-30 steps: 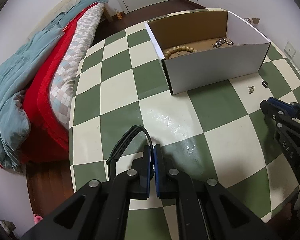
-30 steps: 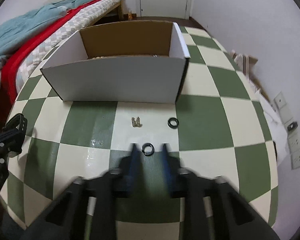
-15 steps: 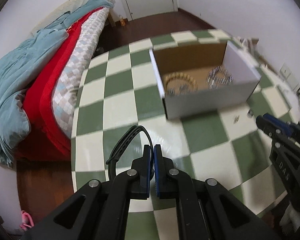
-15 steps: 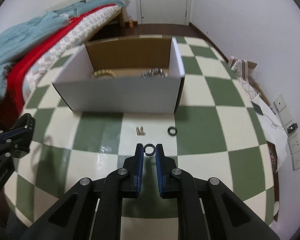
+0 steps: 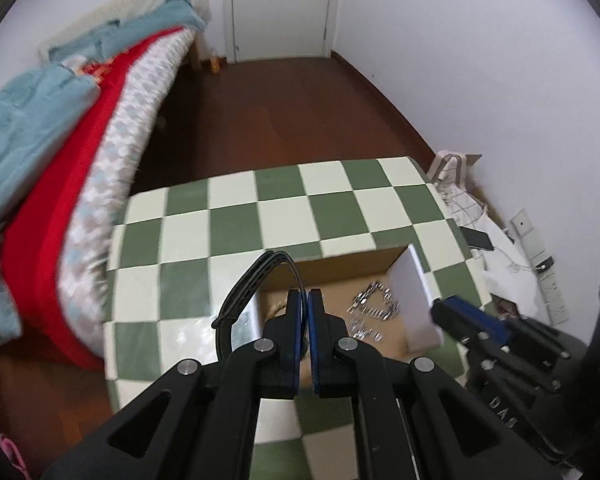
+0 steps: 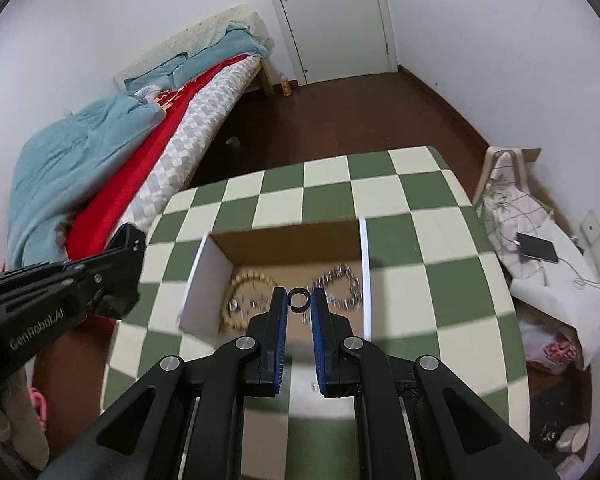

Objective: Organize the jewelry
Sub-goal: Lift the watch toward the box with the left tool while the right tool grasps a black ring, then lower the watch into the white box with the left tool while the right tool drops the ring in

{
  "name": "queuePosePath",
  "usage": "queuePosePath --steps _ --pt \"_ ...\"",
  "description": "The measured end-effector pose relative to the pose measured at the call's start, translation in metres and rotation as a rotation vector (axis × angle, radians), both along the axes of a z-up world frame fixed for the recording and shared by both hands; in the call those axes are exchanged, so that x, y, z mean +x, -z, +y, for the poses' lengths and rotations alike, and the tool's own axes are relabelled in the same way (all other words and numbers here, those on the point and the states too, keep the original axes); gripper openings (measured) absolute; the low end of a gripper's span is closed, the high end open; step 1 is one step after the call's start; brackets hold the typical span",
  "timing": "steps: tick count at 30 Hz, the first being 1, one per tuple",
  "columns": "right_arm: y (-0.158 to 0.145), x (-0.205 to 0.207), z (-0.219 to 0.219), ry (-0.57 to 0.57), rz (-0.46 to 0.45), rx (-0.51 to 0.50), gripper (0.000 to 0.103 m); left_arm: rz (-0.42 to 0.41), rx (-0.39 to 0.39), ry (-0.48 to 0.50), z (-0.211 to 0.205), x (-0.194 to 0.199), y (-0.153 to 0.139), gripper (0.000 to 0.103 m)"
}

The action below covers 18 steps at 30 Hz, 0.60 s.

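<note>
My right gripper is shut on a small black ring and holds it in the air above the open cardboard box. Inside the box lie a wooden bead bracelet and a silver chain bracelet. My left gripper is shut on a black band that loops up to its left, also held over the box. The silver chain shows there too. The right gripper shows in the left wrist view, at the box's right side.
The box stands on a green and cream checkered table. A bed with red and teal bedding lies left of the table. Bags and a phone lie on the floor at the right, by the wall. A closed door is at the back.
Both grippers have risen well above the table and moved over the box. The right gripper closed on the black ring and lifted it off the table. The left gripper still holds the band.
</note>
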State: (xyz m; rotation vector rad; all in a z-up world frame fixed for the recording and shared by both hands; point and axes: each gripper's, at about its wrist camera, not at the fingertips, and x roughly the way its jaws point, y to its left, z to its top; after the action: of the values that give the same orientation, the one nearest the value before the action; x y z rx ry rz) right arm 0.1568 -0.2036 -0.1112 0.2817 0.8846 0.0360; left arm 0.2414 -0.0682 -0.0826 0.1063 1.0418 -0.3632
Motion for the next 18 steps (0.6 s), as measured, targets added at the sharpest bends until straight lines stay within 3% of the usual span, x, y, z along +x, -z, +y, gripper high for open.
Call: queuePosePath --steps 9,13,14,16,17,18 --pt "0.023 0.073 -0.022 -0.042 0.15 0.108 0.013 0.195 -0.07 0.002 -0.015 0.046 0.033 0.007" --pt "0.034 0.091 -0.025 -0.069 0.212 0.161 0.013 0.214 -0.086 -0.019 -0.013 0.05 0.033 0.007" --pt "0.038 0.096 -0.026 -0.07 0.234 0.184 0.013 0.202 -0.075 -0.03 -0.012 0.05 0.031 0.012" --pt "0.042 0.102 -0.026 -0.067 0.265 0.199 0.014 0.181 -0.057 -0.044 -0.01 0.052 0.027 0.04" --pt "0.042 0.103 -0.026 -0.063 0.271 0.198 0.023 0.165 -0.056 -0.051 -0.007 0.051 0.024 0.068" --pt "0.042 0.103 -0.026 -0.058 0.272 0.194 0.03 0.152 -0.054 -0.061 -0.005 0.051 0.023 0.089"
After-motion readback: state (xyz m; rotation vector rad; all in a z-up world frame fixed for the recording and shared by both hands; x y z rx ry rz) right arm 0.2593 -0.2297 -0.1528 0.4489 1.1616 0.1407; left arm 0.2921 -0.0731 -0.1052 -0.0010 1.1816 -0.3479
